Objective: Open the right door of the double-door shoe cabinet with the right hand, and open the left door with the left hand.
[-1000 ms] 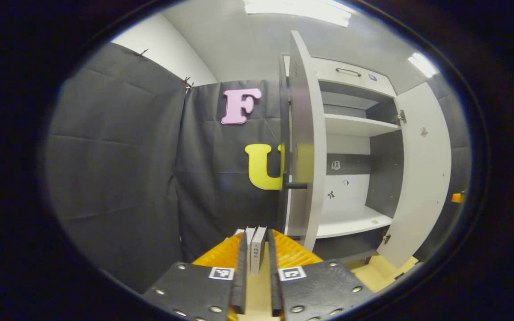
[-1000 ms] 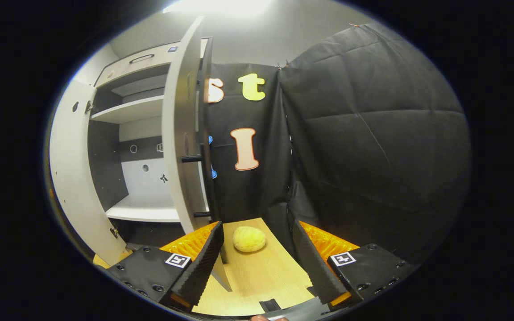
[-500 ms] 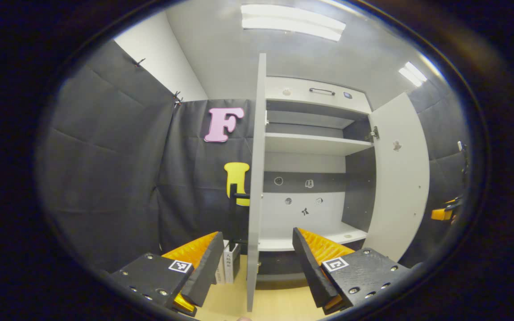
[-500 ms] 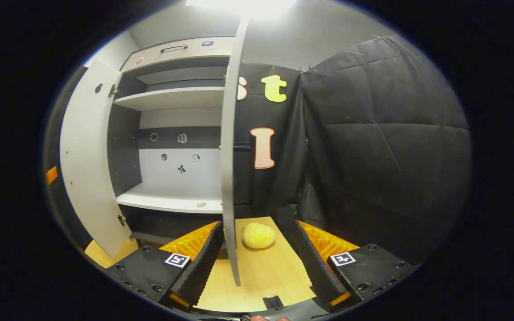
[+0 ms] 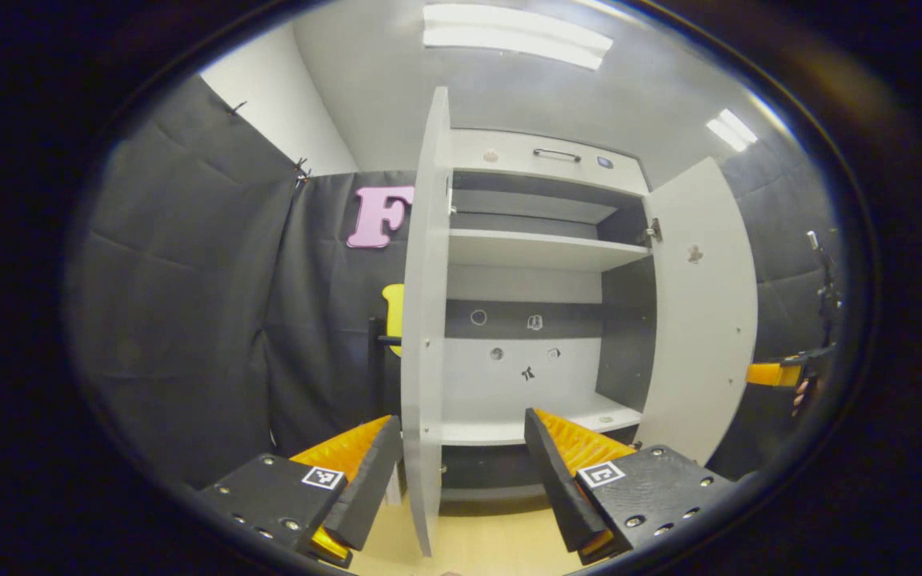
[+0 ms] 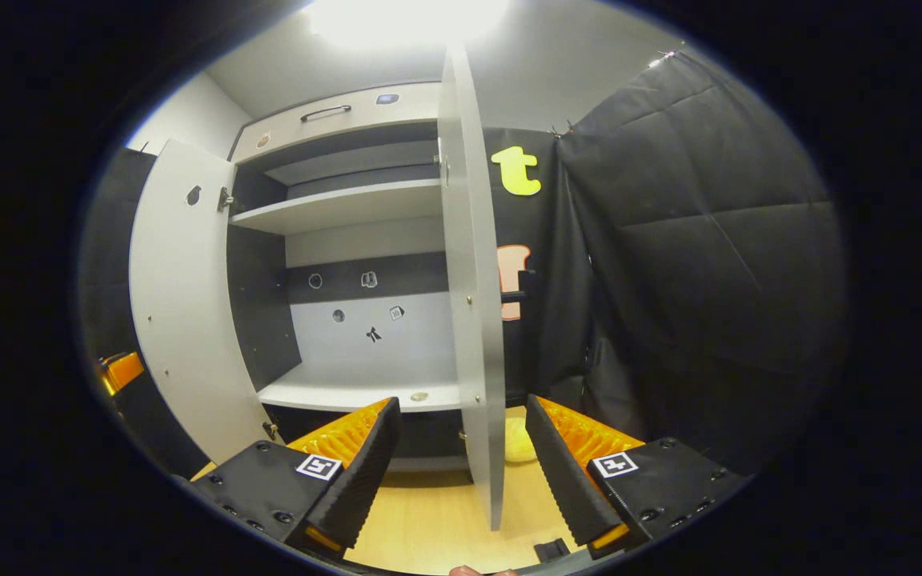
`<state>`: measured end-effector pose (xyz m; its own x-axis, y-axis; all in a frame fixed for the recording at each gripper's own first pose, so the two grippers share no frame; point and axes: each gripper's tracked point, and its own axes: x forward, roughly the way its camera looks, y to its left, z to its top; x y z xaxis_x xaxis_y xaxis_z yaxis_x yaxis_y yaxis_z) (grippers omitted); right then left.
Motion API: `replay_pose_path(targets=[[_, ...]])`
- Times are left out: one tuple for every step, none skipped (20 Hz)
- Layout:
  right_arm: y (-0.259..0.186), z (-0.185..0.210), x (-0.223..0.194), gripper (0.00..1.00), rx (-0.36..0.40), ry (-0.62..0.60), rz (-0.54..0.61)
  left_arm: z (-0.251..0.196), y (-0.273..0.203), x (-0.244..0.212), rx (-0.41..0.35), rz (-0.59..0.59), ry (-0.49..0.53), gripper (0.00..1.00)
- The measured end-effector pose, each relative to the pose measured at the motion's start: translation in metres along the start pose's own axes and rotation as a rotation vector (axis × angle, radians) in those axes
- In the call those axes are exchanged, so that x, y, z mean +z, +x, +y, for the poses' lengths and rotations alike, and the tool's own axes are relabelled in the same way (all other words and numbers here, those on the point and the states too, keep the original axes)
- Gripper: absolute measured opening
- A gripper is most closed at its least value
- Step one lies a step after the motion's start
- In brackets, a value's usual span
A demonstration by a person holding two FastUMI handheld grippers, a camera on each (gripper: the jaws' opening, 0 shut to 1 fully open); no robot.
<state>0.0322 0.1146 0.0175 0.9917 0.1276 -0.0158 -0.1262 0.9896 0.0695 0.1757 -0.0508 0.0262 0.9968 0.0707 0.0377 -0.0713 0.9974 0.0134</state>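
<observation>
Both grippers agape, gripping nothing: left gripper (image 5: 461, 472), right gripper (image 6: 461, 468); door edge (image 6: 473, 320) between fingers; yellow lump (image 6: 519, 442) behind.

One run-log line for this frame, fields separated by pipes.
left door: open | right door: open | left gripper: jaws open, empty | right gripper: jaws open, empty | shelves: bare
</observation>
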Motion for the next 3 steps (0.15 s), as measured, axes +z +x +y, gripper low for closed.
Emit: replay_pose_path(targets=[[0.0024, 0.0026, 0.0046, 0.98, 0.005, 0.006, -0.013, 0.0004, -0.0005, -0.0001, -0.004, -0.001, 0.011, 0.90], [0.0055, 0.0036, 0.0075, 0.98, 0.007, 0.003, -0.022, 0.0013, -0.0005, 0.0006, -0.002, -0.005, 0.020, 0.90], [0.0065, 0.0027, 0.0097, 0.93, 0.000, -0.007, -0.030, 0.0016, 0.0013, -0.0005, 0.001, -0.006, 0.024, 0.90]])
